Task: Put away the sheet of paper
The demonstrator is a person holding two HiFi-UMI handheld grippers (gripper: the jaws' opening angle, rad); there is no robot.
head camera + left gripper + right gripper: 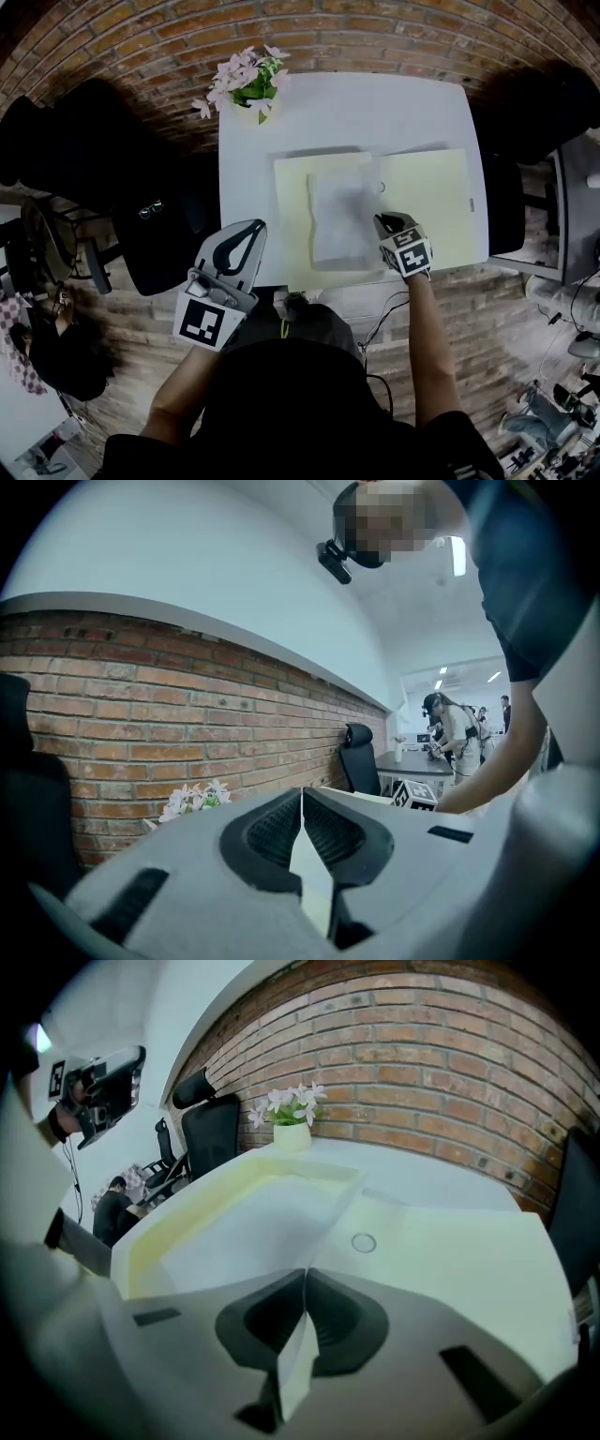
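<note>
Sheet [339,225] lay in open folder [429,199] at centre, right gripper [382,222] clamped on its edge, left gripper [253,229] closed, empty; folder-closing apparently remained.

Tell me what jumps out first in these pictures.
An open pale yellow folder lies across the white table, with a white sheet of paper over its left half. The right gripper is shut on that sheet's right edge, while the left gripper hangs shut off the table's near left corner. Pink flowers stand at the far left corner.
</note>
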